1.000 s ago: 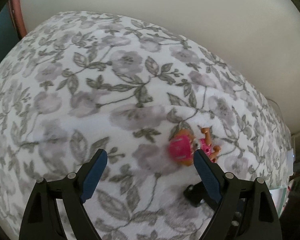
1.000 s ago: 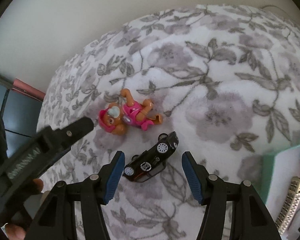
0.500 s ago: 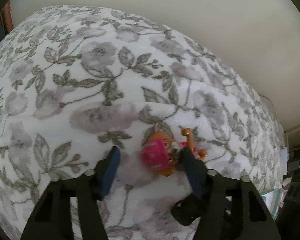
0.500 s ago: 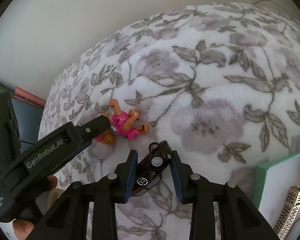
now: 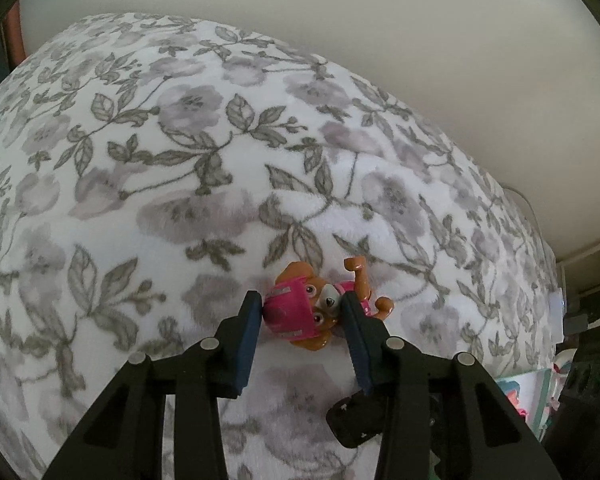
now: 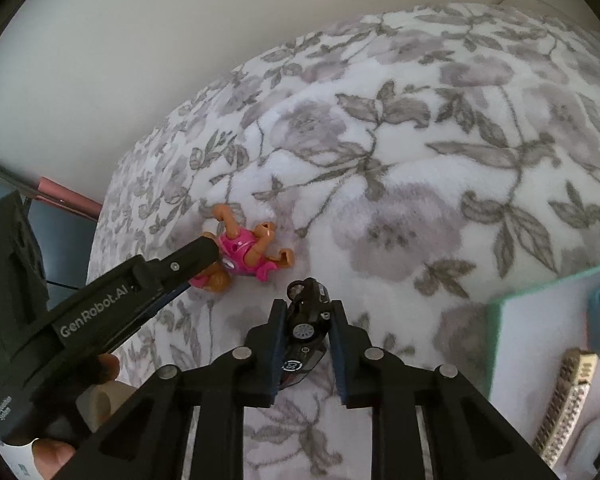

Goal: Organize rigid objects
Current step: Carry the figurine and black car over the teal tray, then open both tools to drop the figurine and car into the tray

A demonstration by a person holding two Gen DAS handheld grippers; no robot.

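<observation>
Pup figurine: hard, light plastic, lying mid-bed on the floral blanket; left claw, just closing, pinches its head.
Toy car: rigid, slick; right claw clamped across its sides, beside the figurine.

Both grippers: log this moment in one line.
left gripper: shut on pink-and-orange plastic puppy figure | right gripper: shut on small black toy car
</observation>
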